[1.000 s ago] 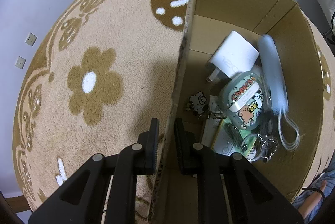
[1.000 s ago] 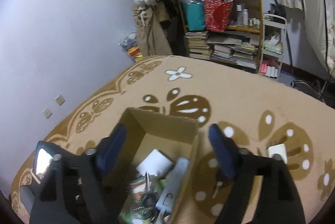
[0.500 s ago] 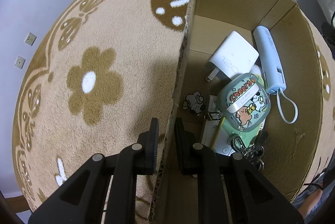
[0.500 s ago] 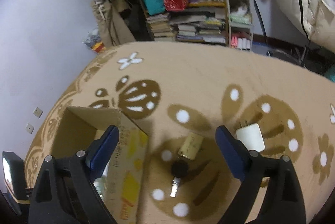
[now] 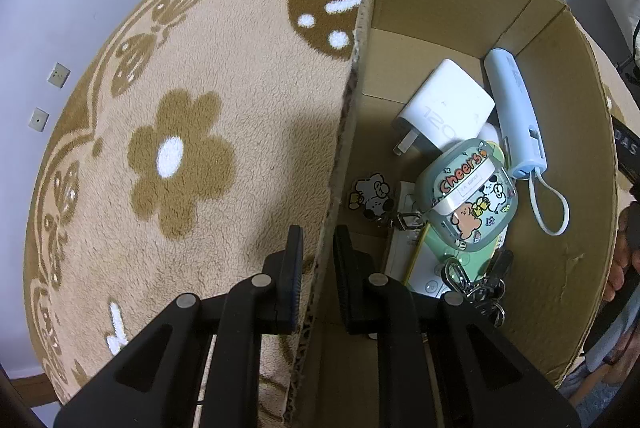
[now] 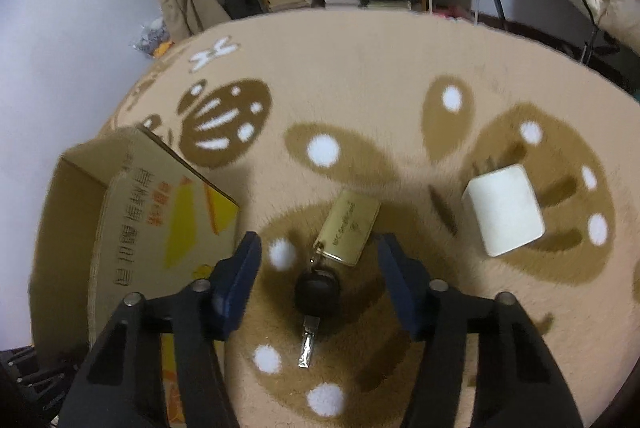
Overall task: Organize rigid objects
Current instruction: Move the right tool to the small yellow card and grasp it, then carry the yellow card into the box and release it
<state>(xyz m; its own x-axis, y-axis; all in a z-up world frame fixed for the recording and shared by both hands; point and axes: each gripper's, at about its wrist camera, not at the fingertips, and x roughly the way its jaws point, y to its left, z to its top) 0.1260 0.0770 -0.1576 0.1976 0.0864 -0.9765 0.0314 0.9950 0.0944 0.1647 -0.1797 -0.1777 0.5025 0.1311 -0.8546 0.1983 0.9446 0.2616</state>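
The left gripper is clamped on the near wall of the open brown cardboard box, which holds a white plug charger, a pale blue power bank and a green cartoon-printed case. The right gripper is spread wide and empty above a black-headed key with its gold rectangular tag, lying on the beige and brown patterned rug beside the box, with a white square adapter well to the right.

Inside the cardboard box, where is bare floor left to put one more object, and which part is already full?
In the cardboard box, bare floor shows along the right wall, right of the blue power bank and its cord loop, and at the far end beyond the white charger. The middle is crowded: charger, cartoon earbud case and key bunch overlap.
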